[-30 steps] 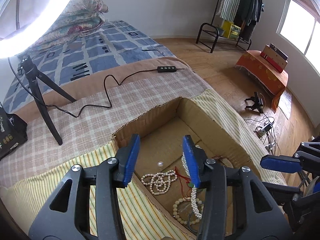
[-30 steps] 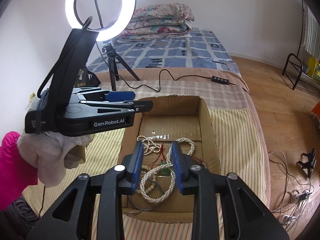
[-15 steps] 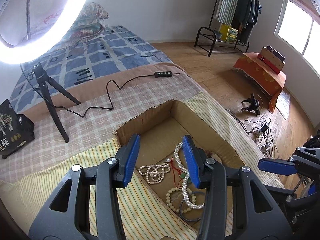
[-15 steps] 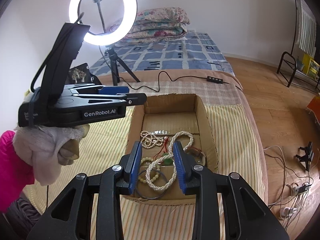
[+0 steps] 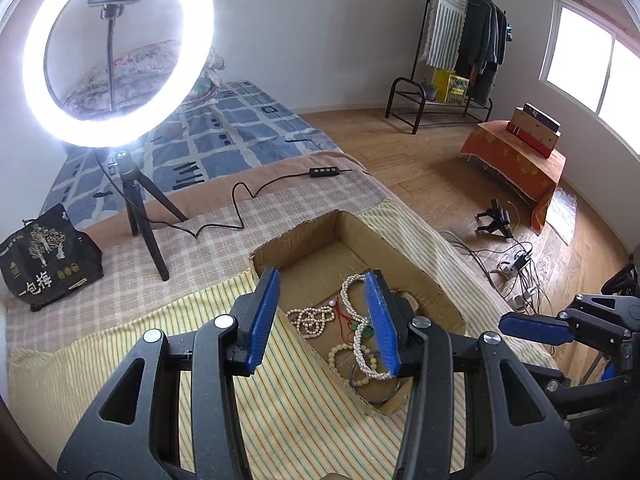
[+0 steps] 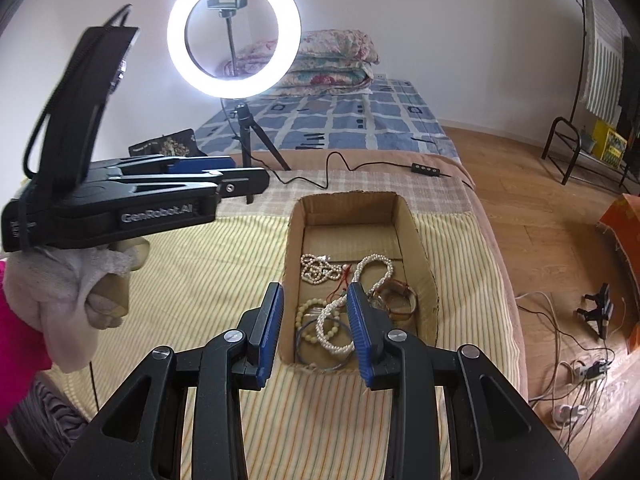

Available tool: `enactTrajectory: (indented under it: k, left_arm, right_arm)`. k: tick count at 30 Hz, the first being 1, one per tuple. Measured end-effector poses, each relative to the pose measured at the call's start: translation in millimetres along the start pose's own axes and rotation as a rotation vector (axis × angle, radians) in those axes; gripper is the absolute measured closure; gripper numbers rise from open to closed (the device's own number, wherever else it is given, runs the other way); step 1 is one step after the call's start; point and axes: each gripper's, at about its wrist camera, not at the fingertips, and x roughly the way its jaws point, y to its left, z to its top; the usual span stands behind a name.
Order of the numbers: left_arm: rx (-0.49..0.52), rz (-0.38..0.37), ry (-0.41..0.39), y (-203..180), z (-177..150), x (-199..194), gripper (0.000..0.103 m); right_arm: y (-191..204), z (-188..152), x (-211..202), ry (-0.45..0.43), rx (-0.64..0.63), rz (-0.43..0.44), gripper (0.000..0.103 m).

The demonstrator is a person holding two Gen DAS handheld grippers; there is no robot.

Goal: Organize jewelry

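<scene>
Right wrist view: both tools point(image 6: 314, 330) point(image 5: 322, 322) released, empty, above cardboard box point(image 6: 418, 248) of jewelry point(image 6: 344, 300).

Ahead of me a lit ring light point(image 6: 234, 32) stands on a small black tripod point(image 6: 250, 136) on the bed point(image 5: 240, 136), its cable point(image 5: 240, 216) snaking across the checked blanket to a small remote point(image 5: 325, 171). A black printed bag point(image 5: 44, 256) sits just beside the tripod. Folded quilts point(image 6: 332, 60) are stacked at the head of the bed. Across the wooden floor point(image 5: 420, 160) I see a clothes rack point(image 5: 460, 40), an orange-draped stand point(image 5: 516, 160) carrying boxes, and tangled wires point(image 5: 516, 264) by a power strip.
</scene>
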Motion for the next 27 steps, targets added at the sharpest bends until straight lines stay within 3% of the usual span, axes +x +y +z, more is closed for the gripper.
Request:
enactTrajectory:
  k: [4, 10, 14, 19, 21, 23, 27]
  left_arm:
    - [0.005, -0.009, -0.02, -3.8, -11.5, -24.4, 0.058]
    - [0.021, -0.001, -0.057, -8.3, -32.4, -59.5, 0.058]
    - [0.027, 0.007, -0.074, -8.7, -45.6, -76.2, 0.058]
    - [0.023, 0.03, -0.099, -5.9, -61.1, -91.9, 0.058]
    - [0.018, 0.036, -0.108, -4.9, -66.7, -97.4, 0.057]
    - [0.021, 0.039, -0.12, -5.4, -70.8, -103.4, 0.048]
    - [0.038, 0.066, -0.153, -8.5, -77.1, -118.0, 0.032]
  right_arm:
    - [12.2, -9.1, -14.5, -0.024, -0.004, -0.026, 0.059]
    - [26.7, -20.4, -28.9, -0.051, -0.008, -0.051, 0.059]
    - [34.0, -27.7, -36.2, -0.079, -0.016, -0.092, 0.045]
    - [36.9, -34.8, -45.1, -0.118, -0.011, -0.125, 0.044]
    - [35.7, -35.9, -48.0, -0.135, 0.001, -0.145, 0.038]
    - [33.3, -36.2, -51.4, -0.161, 0.013, -0.167, 0.029]
    - [31.4, -35.6, -60.3, -0.219, 0.035, -0.216, 0.024]
